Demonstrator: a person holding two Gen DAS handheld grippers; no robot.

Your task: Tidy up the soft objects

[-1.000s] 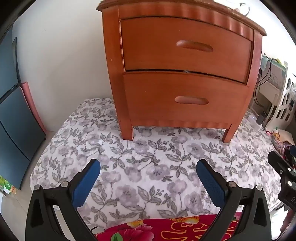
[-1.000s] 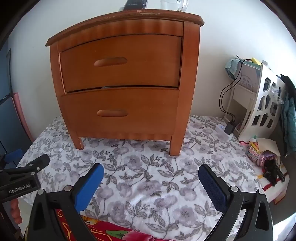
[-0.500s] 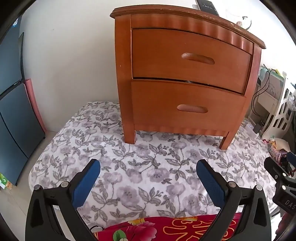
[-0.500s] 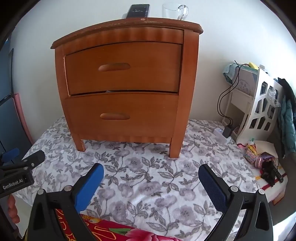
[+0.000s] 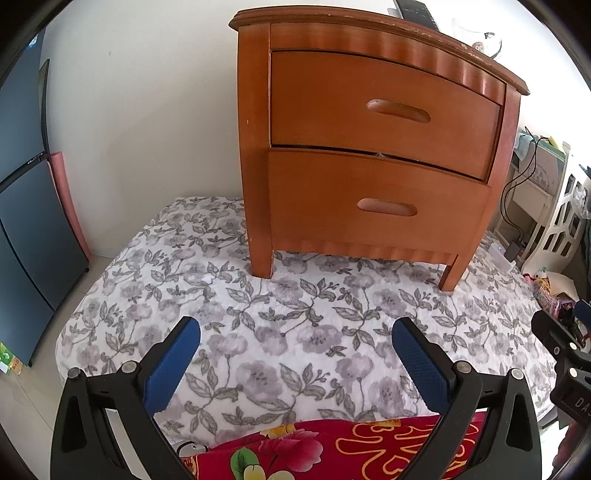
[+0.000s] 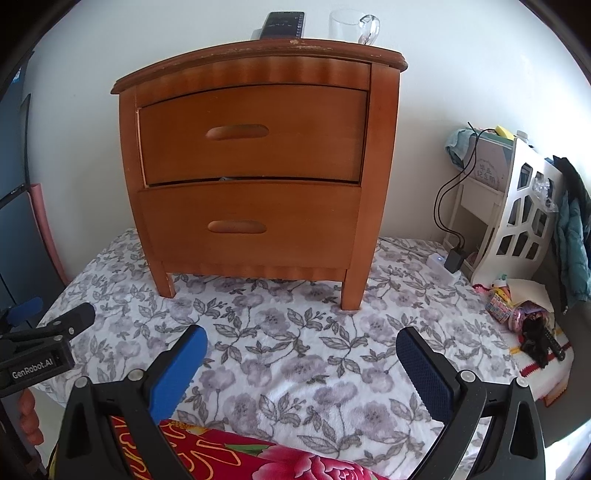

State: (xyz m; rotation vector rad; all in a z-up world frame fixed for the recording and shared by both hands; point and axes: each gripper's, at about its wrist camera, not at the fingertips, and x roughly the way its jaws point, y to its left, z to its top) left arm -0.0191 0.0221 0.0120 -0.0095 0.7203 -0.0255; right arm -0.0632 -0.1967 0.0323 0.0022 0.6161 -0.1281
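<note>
Left gripper (image 5: 295, 350) level over the floral-sheeted mattress (image 5: 258, 295), fingers spread wide, nothing between them. Right gripper (image 6: 301, 363) alongside, same pose, also wide and empty. Both face the two-drawer wooden nightstand (image 6: 255, 177). Red floral fabric (image 5: 332, 450) lies at the near edge, beneath both grippers.

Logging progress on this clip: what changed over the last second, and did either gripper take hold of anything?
Both cameras drew back and tilted up: the wooden nightstand sits lower in frame, and the glass mug and dark device on its top came into view. Left gripper and right gripper stayed open and empty. The red floral cloth, floral sheet and both drawers are unchanged.
</note>
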